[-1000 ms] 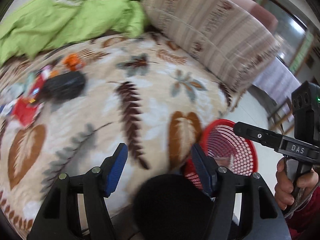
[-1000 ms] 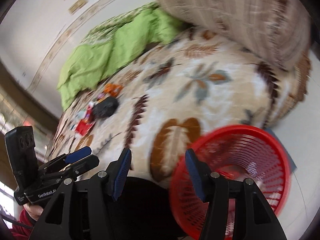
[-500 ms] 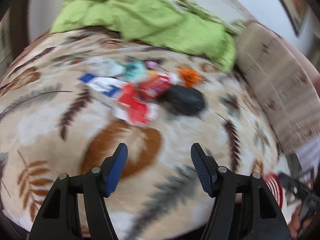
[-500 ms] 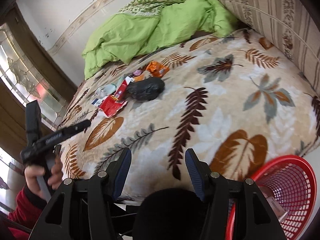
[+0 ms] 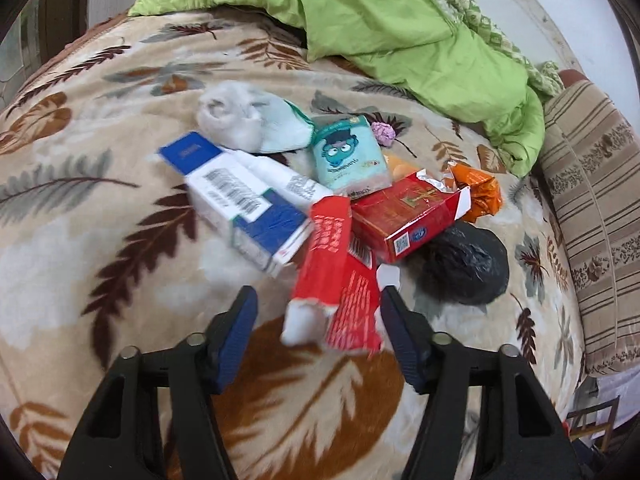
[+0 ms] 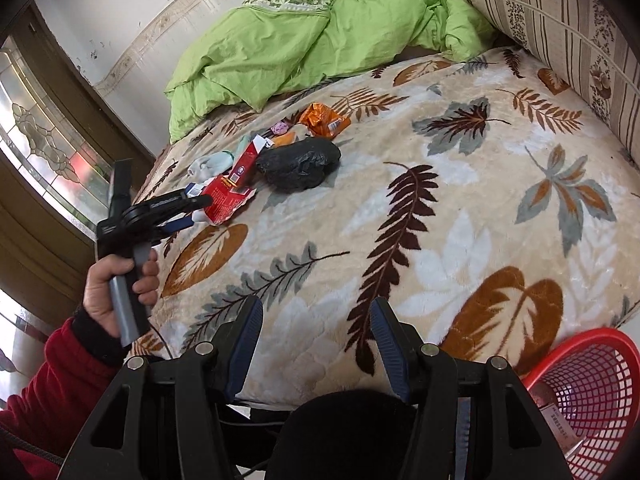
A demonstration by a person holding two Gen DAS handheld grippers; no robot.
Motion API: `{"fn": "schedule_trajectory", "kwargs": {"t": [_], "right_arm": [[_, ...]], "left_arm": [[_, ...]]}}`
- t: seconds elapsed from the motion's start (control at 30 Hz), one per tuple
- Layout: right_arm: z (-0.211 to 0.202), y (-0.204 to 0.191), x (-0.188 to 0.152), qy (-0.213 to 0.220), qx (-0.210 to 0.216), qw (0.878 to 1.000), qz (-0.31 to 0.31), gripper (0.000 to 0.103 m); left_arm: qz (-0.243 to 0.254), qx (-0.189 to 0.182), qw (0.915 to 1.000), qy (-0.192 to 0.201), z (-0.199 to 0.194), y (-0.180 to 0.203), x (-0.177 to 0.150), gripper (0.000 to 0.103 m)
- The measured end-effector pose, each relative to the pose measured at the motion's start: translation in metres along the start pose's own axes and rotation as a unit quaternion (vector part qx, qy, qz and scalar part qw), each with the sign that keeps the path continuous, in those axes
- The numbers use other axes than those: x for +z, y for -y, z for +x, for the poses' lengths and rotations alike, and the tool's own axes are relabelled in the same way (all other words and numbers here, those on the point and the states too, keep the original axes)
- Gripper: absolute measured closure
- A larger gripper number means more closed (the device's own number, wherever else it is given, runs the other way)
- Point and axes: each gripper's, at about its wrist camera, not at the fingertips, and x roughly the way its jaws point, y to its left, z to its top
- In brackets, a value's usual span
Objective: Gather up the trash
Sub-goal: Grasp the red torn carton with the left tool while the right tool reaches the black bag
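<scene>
Crowding the torn red carton (image 5: 334,280) on the bed (image 5: 100,264) are a blue-white box (image 5: 244,208), red pack (image 5: 404,216) and black bag (image 5: 466,266). It lies just ahead between the left tongs (image 5: 316,334), gaping empty, long axis pointing away. Right tongs (image 6: 316,336) gape near the foot edge, beside a red basket (image 6: 592,392).

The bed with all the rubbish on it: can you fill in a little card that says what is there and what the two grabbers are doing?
place: leaf-patterned beige blanket on a bed
trash pile: torn red paper wrapper, red cardboard box, blue-and-white carton, crumpled black plastic bag, orange foil packet, teal cartoon tissue pack
bin: red plastic mesh basket, on the floor beside the bed
left gripper: open, at the red wrapper
right gripper: open, holding nothing
</scene>
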Motion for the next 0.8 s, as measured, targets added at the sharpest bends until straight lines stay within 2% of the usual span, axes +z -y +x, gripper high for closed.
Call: {"fn": "schedule_trajectory", "kwargs": {"t": [0.07,0.1,0.13,0.37,0.53,0.67,0.8], "right_arm": [[0.005,0.0,0.006,-0.002,0.002,1.0,0.0,0.044],[0.008,0.001,0.01,-0.003,0.005,1.0,0.001,0.042],[0.011,0.001,0.014,-0.002,0.01,1.0,0.002,0.038],[0.044,-0.004,0.061,0.008,0.028,1.0,-0.01,0.035],[0.094,-0.006,0.112,0.008,0.04,0.999,-0.014,0.034],[0.142,-0.001,0.15,0.009,0.046,0.999,0.005,0.034],[0.185,0.01,0.169,-0.006,0.052,0.998,0.039,0.034]], "left_arm": [[0.003,0.005,1.0,-0.004,0.01,0.005,0.002,0.067],[0.005,0.006,0.9999,-0.008,0.013,0.007,0.001,0.073],[0.009,0.007,0.9999,-0.01,0.016,0.009,0.001,0.085],[0.034,0.011,0.999,0.028,-0.015,0.008,-0.018,0.088],[0.033,0.01,0.998,0.053,-0.049,-0.005,-0.04,0.088],[0.036,0.02,0.9967,0.07,-0.06,-0.015,-0.051,0.088],[0.04,0.028,0.995,0.087,-0.064,-0.019,-0.055,0.088]]}}
